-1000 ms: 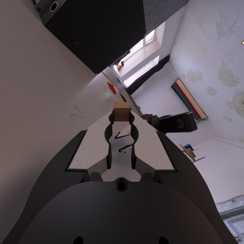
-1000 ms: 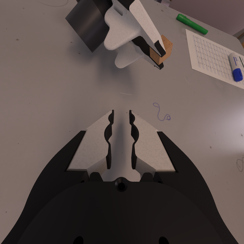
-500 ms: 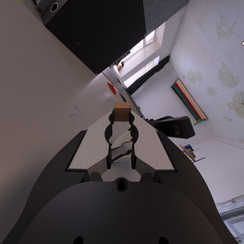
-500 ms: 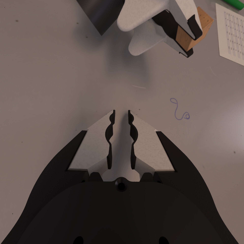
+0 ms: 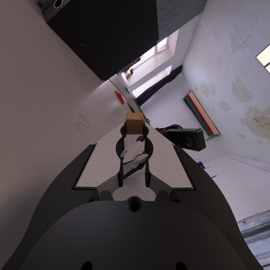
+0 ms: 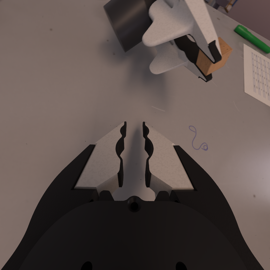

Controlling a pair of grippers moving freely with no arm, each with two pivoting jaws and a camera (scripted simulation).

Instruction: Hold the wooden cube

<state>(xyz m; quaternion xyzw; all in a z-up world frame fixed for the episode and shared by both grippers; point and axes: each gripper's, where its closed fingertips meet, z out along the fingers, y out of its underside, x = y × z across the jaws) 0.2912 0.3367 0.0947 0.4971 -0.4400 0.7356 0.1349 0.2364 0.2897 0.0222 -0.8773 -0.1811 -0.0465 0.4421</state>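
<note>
Gripping the wooden cube point(image 5: 134, 125) at the very tips of the left tool point(image 5: 134, 126), black scalloped pads pressed flat on two opposite faces, pale speckled fingers point(image 5: 102, 160) angled in behind them. Light tan wood, square-edged, fine grain on the near face, tiny dark pores on the end face seen from the right wrist view point(image 6: 214, 58). Lifted clear of the bench point(image 6: 58, 87), soft shadow on the matt grey surface beneath. Right tool point(image 6: 134, 124) parted a little, tips apart with nothing between them, hanging over bare bench near a looping blue pen scribble point(image 6: 197, 138). Beyond the cube: a green marker point(image 6: 251, 38), smooth and cylindrical, just beside a white printed sheet point(image 6: 258, 76) lying flat. Dark boxy block point(image 5: 102, 33) standing on the bench in the left wrist view.
</note>
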